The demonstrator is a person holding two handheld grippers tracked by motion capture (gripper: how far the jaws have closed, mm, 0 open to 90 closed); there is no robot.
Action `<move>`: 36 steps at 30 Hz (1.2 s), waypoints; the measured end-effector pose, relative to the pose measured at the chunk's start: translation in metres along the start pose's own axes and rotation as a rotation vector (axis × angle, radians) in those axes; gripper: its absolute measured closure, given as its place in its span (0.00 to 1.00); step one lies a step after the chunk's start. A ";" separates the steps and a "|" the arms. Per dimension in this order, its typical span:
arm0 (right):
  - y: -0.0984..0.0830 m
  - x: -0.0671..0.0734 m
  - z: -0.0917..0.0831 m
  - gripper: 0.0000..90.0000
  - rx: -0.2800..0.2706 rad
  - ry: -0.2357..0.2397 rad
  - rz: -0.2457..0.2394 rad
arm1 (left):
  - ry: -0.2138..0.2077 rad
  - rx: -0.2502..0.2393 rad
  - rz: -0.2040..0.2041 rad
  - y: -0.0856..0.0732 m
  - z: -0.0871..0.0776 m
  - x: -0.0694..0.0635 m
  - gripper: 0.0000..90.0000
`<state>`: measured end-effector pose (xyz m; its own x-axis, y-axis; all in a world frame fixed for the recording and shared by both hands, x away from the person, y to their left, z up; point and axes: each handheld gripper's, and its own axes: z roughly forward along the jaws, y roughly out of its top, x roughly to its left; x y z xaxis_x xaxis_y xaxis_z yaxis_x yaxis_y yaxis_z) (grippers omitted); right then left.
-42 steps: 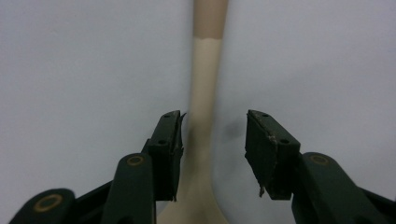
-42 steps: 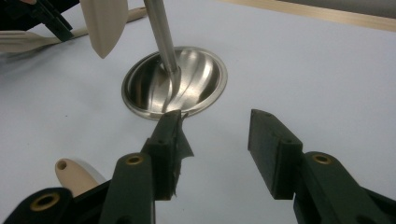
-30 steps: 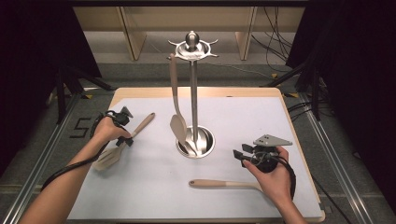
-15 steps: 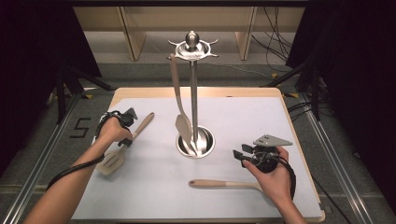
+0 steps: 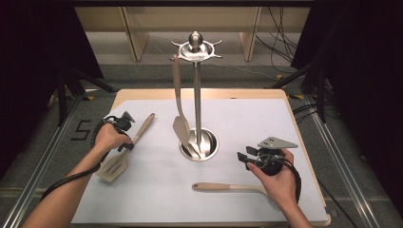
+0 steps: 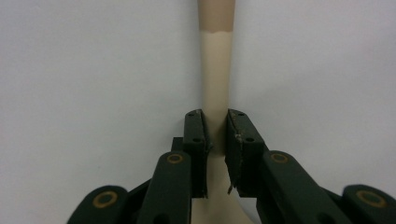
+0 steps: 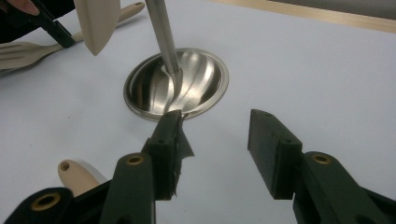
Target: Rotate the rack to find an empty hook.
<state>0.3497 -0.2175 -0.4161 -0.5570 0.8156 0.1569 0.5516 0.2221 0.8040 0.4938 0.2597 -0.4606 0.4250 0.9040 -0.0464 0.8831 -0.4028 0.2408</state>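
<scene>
A cream slotted spatula [image 5: 114, 166] with a wooden handle end lies on the white mat at the left. My left gripper [image 5: 129, 141] is shut on its handle; the jaws have just been closing with the handle between them. In the left gripper view the pads [image 6: 195, 130] press both sides of the cream handle [image 6: 215, 70]. A steel utensil stand [image 5: 197, 99] rises from a round base [image 5: 209, 147] at mid-table, and a cream spatula [image 5: 178, 111] hangs from its top. My right gripper [image 5: 247, 158] is open and faces the base [image 7: 177, 84], with nothing between its fingers.
A second utensil [image 5: 228, 187] with a wooden handle lies on the mat by the right hand; its handle end [image 7: 77, 175] shows beside the right jaw. The mat [image 5: 266, 118] lies on a wooden table top. Black curtains flank both sides.
The left gripper has settled a little onto the slotted spatula's handle and its jaws have closed on it. The right hand has not moved.
</scene>
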 end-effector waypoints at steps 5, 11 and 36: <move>-0.001 -0.001 0.002 0.62 -0.019 -0.005 -0.024 | -0.014 -0.035 0.016 -0.006 -0.002 -0.004 0.87; 0.000 0.000 0.000 0.62 -0.001 -0.003 -0.002 | -0.016 -0.114 0.037 -0.009 -0.014 -0.012 0.87; 0.004 0.008 0.003 0.62 -0.053 0.016 -0.030 | -0.122 -0.680 0.036 -0.059 -0.065 -0.064 0.87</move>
<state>0.3491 -0.2081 -0.4140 -0.5828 0.8003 0.1410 0.5010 0.2172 0.8378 0.4012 0.2354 -0.4085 0.5061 0.8532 -0.1260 0.5641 -0.2170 0.7967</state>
